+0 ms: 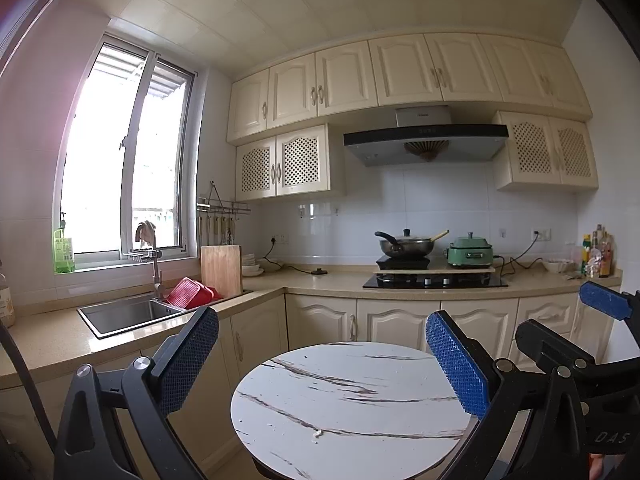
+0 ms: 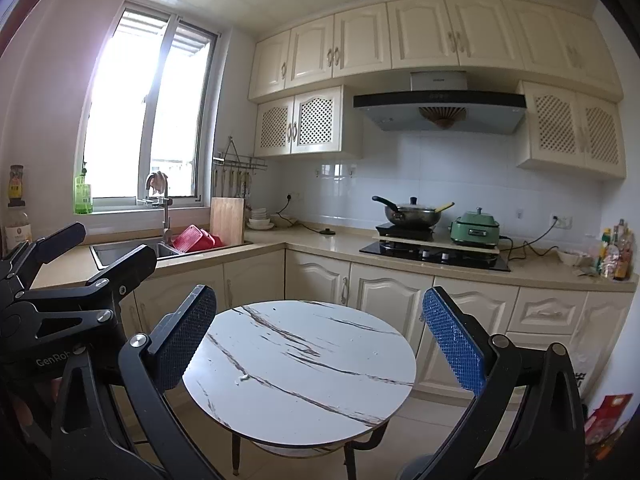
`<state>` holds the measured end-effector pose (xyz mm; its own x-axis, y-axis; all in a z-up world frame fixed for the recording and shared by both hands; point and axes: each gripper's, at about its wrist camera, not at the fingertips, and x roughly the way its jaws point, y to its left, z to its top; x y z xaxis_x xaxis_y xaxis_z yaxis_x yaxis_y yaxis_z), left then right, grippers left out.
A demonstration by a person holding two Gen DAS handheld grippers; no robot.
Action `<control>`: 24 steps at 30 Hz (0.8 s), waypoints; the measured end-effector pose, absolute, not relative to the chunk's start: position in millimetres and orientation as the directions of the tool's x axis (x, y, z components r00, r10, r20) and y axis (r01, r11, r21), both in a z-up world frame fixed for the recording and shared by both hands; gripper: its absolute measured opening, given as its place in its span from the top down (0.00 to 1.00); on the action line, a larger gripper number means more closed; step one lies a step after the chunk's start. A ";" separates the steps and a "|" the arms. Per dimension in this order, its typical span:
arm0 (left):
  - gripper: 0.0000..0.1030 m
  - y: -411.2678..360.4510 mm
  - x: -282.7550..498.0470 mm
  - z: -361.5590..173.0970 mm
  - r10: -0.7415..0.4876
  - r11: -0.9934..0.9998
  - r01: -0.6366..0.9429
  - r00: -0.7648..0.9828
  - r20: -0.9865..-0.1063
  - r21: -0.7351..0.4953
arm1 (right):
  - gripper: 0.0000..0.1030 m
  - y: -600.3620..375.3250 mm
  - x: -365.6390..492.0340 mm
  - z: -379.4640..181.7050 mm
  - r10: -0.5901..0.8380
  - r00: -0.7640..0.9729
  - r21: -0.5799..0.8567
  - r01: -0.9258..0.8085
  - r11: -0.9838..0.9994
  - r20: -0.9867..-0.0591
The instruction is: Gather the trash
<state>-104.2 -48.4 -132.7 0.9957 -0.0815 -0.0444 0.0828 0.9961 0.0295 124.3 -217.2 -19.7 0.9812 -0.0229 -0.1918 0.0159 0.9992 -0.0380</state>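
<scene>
Both hand-held grippers hang wide apart and empty, left hand-held gripper [image 1: 322, 364] and right hand-held gripper [image 2: 320, 336] side by side above the round marble surface [image 2: 320, 380], where one small white scrap [image 2: 243, 378] lies near its front-left part.

Left gripper [image 1: 322, 360]: jaws spread wide, nothing between them. Fingers black, blue mesh pads [image 1: 458, 364] facing inward. Held level, pointing forward.

Right gripper [image 2: 320, 338]: jaws likewise wide apart, nothing held. Blue pads [image 2: 454, 338] on black fingers, one pad edge frayed. Level, pointing forward.

Grippers side by side, near each other, not touching: right one shows at right edge of left view, left one at left edge of right view.
</scene>
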 end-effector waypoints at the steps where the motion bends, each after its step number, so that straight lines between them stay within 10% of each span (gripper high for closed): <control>1: 0.01 -48.1 -103.5 -131.2 -0.082 0.996 0.083 0.996 -0.043 0.029 | 0.00 -217.2 124.2 -19.6 -0.024 0.981 -0.038 0.017 0.999 -0.191; 24: 0.00 -152.2 -58.8 -122.0 -0.260 0.960 0.275 0.945 -0.196 0.054 | 0.00 -314.9 99.8 -54.9 -0.212 0.930 0.025 0.230 0.973 -0.301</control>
